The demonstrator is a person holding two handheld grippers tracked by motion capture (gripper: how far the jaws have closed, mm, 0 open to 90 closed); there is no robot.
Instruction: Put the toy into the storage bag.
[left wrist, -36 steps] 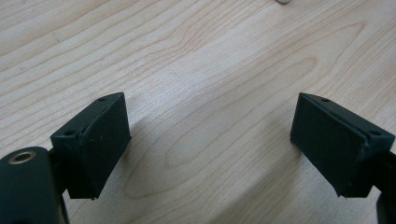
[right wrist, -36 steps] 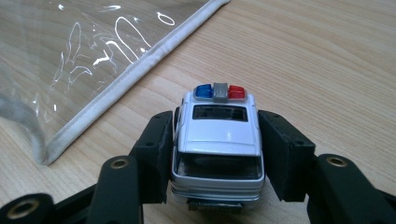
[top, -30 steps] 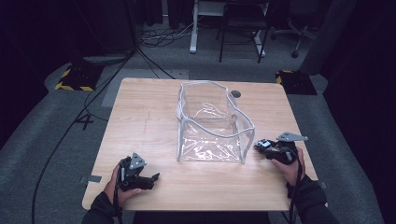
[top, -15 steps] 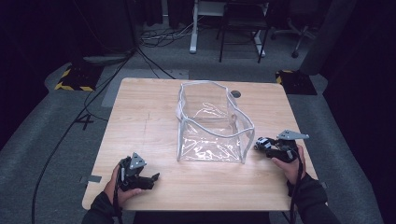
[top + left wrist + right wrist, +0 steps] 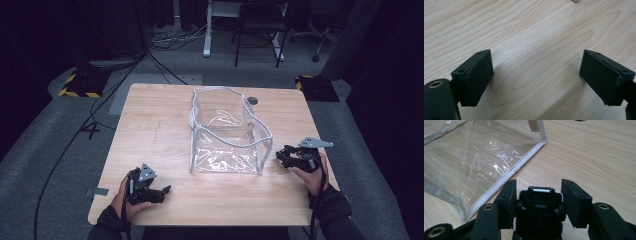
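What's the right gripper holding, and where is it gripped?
The right gripper clamps a small black wheeled object by its two sides, beside the clear bag.

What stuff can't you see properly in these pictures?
- Small black thing clamped in the right gripper: in the right gripper view the jaws cover its sides and the bottom edge cuts it off, so I can't tell what it is.
- Clear bag: same view, cut off at the left and top edges.
- Grey bit: left gripper view, cut off by the top edge.
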